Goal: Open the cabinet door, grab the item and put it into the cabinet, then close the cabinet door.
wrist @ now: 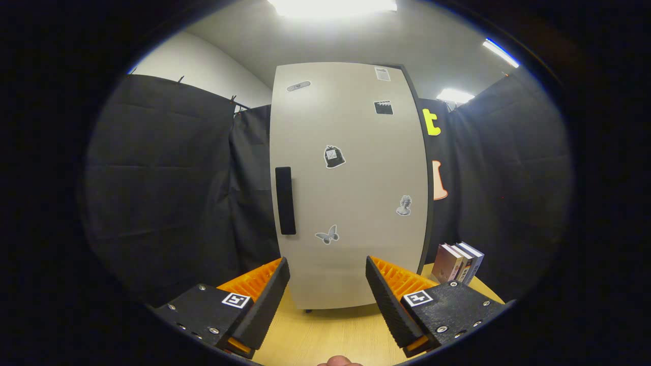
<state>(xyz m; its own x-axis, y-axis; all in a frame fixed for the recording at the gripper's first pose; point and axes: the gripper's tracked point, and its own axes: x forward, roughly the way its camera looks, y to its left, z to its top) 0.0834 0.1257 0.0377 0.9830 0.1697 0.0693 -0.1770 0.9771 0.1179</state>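
Observation:
A tall pale cabinet point(351, 168) stands on the wooden table straight ahead of me, its door shut and dotted with small stickers. A dark vertical handle point(285, 200) runs along the door's left side, just beyond my left finger. A few books point(456, 262) stand upright to the right of the cabinet's base, beyond my right finger. My gripper point(328, 274) is open, its fingers spread wide with nothing between them, a short way back from the door.
The light wooden table point(330, 330) stretches from under my fingers to the cabinet's foot. Black cloth walls close in on the left, the right and behind the cabinet. A fingertip of the person's hand point(338, 361) shows below the fingers.

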